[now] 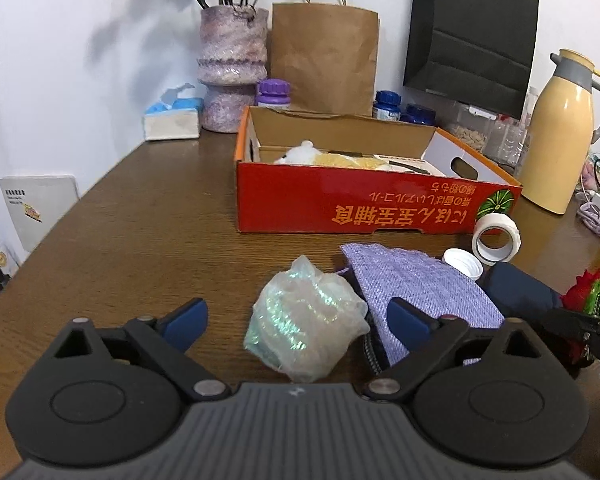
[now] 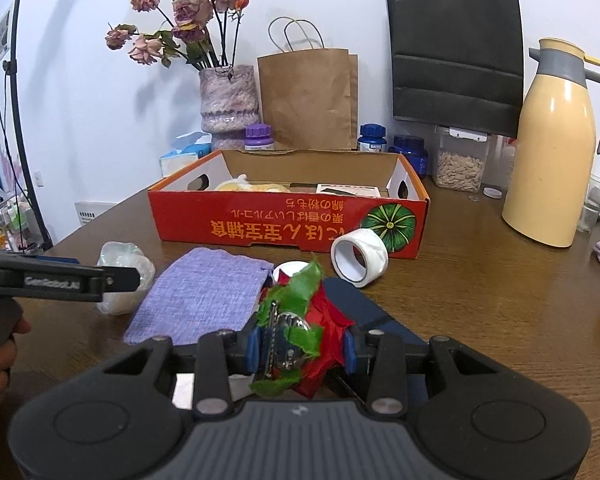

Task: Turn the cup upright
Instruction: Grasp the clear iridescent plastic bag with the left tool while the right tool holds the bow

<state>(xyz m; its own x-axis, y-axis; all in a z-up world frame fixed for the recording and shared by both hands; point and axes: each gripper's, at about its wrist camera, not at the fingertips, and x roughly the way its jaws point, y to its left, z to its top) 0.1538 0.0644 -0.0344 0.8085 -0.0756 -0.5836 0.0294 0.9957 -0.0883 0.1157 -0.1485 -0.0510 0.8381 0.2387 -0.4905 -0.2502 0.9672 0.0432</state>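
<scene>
Your left gripper (image 1: 296, 320) stands wide open on either side of the crumpled iridescent cup (image 1: 306, 320), which lies on the table (image 1: 140, 240) untouched. Just right lies the purple cloth (image 1: 416, 284). Your right gripper (image 2: 302, 350) is clamped on a red-and-green flower (image 2: 300, 320).

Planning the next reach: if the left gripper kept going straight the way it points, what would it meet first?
Most likely the crumpled iridescent plastic cup, lying just ahead between the open jaws of the left gripper; beyond it stands the red cardboard box. Depth is uncertain.
</scene>
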